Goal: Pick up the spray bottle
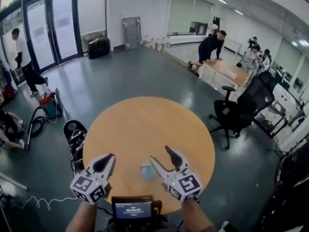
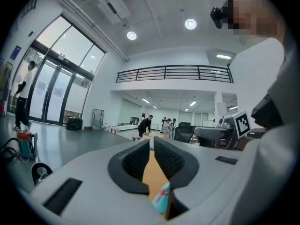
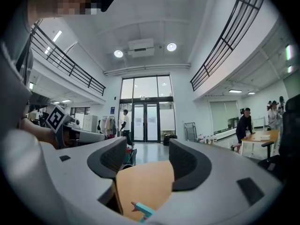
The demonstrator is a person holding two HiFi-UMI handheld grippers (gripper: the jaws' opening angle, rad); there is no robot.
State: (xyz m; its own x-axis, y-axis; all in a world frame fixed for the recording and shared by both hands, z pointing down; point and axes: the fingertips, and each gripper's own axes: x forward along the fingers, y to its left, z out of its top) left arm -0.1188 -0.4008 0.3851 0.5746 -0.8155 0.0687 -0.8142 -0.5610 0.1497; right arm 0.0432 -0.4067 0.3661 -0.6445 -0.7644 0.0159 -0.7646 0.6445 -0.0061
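The spray bottle (image 1: 147, 170) is seen on the round surface (image 1: 145, 124), at the frame's lower middle, between both tools. The left hand-held gripper (image 1: 107, 158) is closed and empty. The right hand-held gripper (image 1: 161, 154) is spread, with nothing gripped.

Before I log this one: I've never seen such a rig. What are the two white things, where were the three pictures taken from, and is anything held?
No robot: a person holds a two-fingered gripper in each hand. The head view looks down from the person's head; the other two look along each gripper's fingers. A small teal spray bottle sits on the round wooden table, between the grippers. The left gripper has its fingers together, the right gripper has them apart. Neither holds anything.
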